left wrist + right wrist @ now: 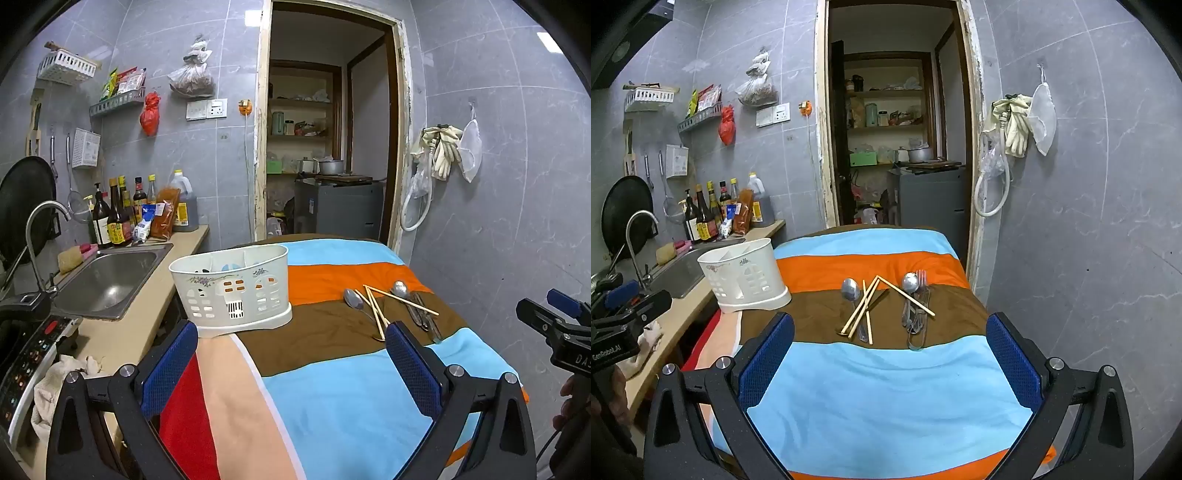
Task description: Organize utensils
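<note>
A white plastic utensil caddy stands on the left edge of a striped cloth-covered table; it also shows in the right wrist view. On the brown stripe lie a spoon with several wooden chopsticks, and a second spoon with a fork and other metal utensils. My left gripper is open and empty, near the caddy. My right gripper is open and empty, just short of the utensils.
A steel sink with a faucet lies left of the table, with sauce bottles behind it. An induction cooker and a rag sit on the counter. A doorway opens behind the table.
</note>
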`<state>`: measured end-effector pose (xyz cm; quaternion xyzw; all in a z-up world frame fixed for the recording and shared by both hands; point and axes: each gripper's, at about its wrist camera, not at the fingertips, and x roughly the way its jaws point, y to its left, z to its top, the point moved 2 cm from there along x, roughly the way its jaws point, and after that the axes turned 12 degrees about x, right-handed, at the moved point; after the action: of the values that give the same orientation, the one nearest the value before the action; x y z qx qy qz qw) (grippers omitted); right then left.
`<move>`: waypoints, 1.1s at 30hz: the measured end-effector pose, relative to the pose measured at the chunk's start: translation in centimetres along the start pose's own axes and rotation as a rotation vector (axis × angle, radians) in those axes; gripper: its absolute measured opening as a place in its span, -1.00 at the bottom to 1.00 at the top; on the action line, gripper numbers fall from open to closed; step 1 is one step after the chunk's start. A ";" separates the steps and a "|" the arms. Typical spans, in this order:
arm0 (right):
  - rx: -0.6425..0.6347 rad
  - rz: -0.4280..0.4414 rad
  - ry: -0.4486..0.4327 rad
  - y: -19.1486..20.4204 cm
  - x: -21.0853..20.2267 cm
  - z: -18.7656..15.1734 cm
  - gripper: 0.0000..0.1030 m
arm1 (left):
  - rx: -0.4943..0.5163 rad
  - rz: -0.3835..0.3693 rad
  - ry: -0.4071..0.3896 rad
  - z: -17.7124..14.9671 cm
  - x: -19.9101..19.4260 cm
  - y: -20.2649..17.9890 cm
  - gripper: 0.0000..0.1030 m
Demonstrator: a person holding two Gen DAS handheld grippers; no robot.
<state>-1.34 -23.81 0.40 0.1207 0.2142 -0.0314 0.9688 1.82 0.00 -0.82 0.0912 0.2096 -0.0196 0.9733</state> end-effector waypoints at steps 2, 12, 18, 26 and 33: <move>0.006 0.004 -0.004 0.0 0.0 0.0 0.98 | -0.002 -0.002 -0.001 0.0 0.0 0.0 0.98; -0.005 0.002 0.000 0.1 -0.1 -0.1 0.98 | -0.005 -0.002 -0.005 0.0 0.0 0.0 0.98; -0.008 0.003 0.003 0.1 0.1 -0.1 0.98 | -0.005 -0.002 -0.006 0.0 0.0 0.0 0.98; -0.008 0.006 0.005 0.4 0.3 -0.1 0.98 | -0.006 -0.002 -0.007 0.0 0.0 0.0 0.98; -0.009 0.005 0.006 0.4 0.3 0.0 0.98 | -0.007 -0.001 -0.007 0.0 0.0 0.0 0.98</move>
<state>-1.03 -23.43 0.32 0.1167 0.2170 -0.0277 0.9688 1.81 0.02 -0.81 0.0874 0.2062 -0.0199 0.9744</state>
